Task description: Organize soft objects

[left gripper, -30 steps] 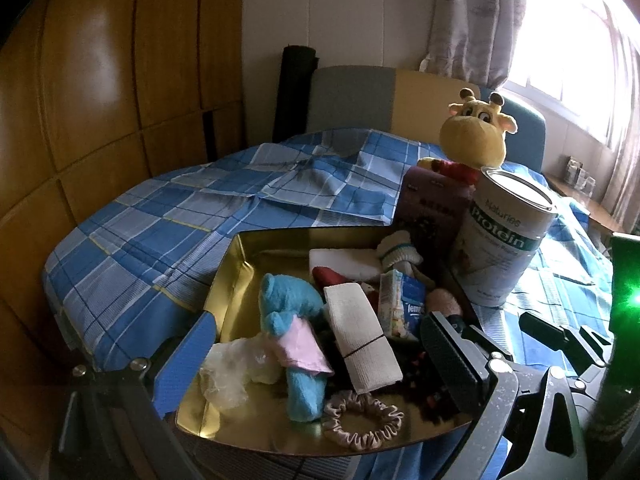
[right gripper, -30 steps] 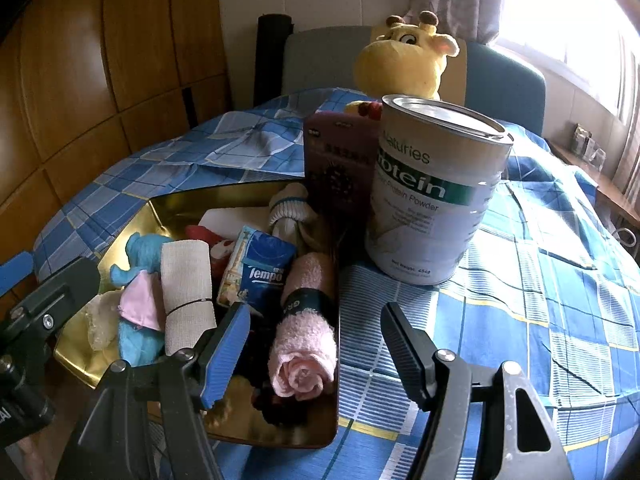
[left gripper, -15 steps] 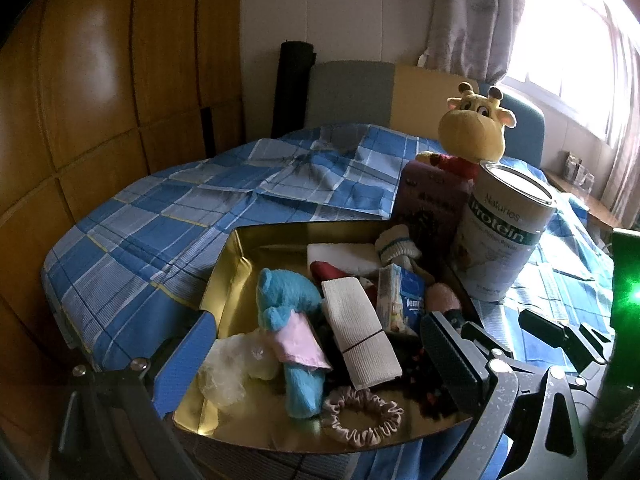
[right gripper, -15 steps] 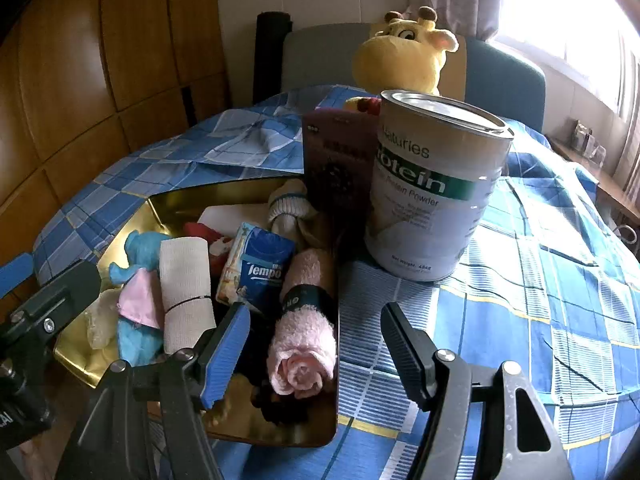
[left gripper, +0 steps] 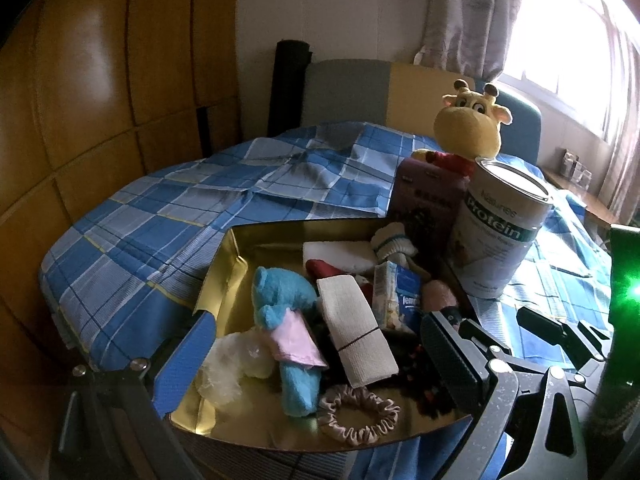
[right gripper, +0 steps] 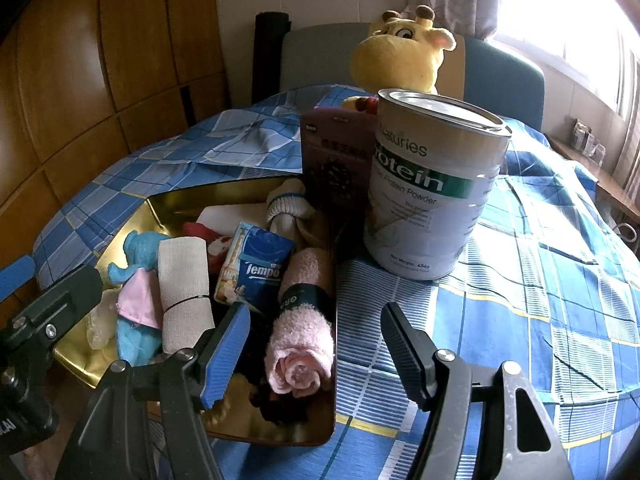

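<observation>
A gold tray [left gripper: 224,268] [right gripper: 172,204] on the blue plaid cloth holds several soft things: a blue plush [left gripper: 288,320] [right gripper: 136,248], a white bandage roll [left gripper: 356,340] [right gripper: 182,288], a rolled pink towel [right gripper: 302,336], a tissue pack [right gripper: 256,268], a scrunchie [left gripper: 358,414] and a sock [right gripper: 288,208]. A yellow giraffe plush [left gripper: 470,130] [right gripper: 398,60] stands behind. My left gripper [left gripper: 316,360] is open and empty over the tray's near edge. My right gripper [right gripper: 316,354] is open and empty, just in front of the pink towel.
A white protein tin [left gripper: 502,236] [right gripper: 432,192] and a purple box [left gripper: 424,208] [right gripper: 336,160] stand right of the tray. The table [right gripper: 540,300] is covered in blue plaid cloth. A wood-panel wall [left gripper: 100,100] is at left, a chair [left gripper: 352,88] behind.
Both grippers have drawn back and risen slightly, so the tray and tin sit a bit lower in view. Nothing was picked up; the jaws stay open.
</observation>
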`<action>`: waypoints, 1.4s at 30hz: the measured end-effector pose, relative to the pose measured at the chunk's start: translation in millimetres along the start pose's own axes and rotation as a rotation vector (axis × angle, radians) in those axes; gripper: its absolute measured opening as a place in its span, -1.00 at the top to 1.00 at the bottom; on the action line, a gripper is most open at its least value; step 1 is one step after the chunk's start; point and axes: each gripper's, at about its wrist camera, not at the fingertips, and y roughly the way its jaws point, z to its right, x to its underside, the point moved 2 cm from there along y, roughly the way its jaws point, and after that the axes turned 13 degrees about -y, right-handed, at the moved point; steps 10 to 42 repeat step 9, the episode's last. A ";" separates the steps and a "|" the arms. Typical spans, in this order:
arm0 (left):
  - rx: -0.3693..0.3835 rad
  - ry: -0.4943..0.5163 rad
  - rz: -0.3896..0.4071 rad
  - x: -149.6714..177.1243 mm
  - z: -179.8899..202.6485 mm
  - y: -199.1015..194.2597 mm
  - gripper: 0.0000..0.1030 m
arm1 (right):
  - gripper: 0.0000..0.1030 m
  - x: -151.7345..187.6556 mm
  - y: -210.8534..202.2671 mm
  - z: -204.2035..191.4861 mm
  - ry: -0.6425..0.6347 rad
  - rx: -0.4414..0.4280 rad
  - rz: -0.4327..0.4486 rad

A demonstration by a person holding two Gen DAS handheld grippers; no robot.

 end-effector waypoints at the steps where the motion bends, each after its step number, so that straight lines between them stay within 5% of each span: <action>1: -0.003 0.001 0.002 0.0 0.1 0.0 -0.99 | -0.34 -0.1 -0.2 -0.2 0.000 -0.001 0.000; 42: 0.003 -0.004 0.009 0.8 -2.3 -0.2 -0.99 | -0.34 0.5 -4.4 4.8 0.016 0.009 0.016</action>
